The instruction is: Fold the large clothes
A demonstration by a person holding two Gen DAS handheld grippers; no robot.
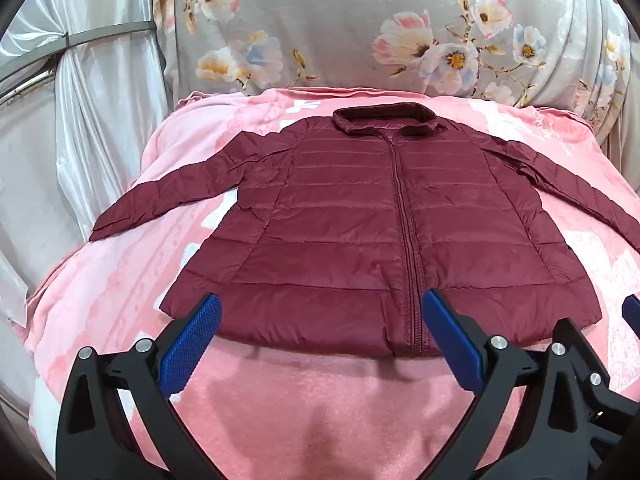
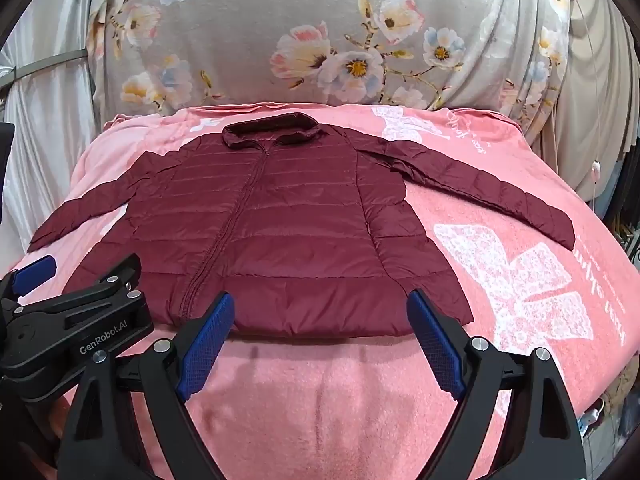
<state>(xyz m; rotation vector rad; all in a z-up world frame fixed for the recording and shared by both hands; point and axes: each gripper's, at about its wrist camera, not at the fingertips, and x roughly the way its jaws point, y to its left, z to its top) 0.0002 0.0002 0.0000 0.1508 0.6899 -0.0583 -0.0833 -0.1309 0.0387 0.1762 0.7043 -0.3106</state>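
A maroon quilted puffer jacket lies flat and zipped on a pink blanket, collar at the far side, both sleeves spread outward. It also shows in the right wrist view. My left gripper is open and empty, hovering just before the jacket's near hem, left of the zipper. My right gripper is open and empty before the hem's right half. The left gripper's body shows at the left of the right wrist view.
The pink blanket with white flower prints covers the surface. A grey floral cloth hangs behind. White satin curtains stand at the left. A white cord hangs at the right.
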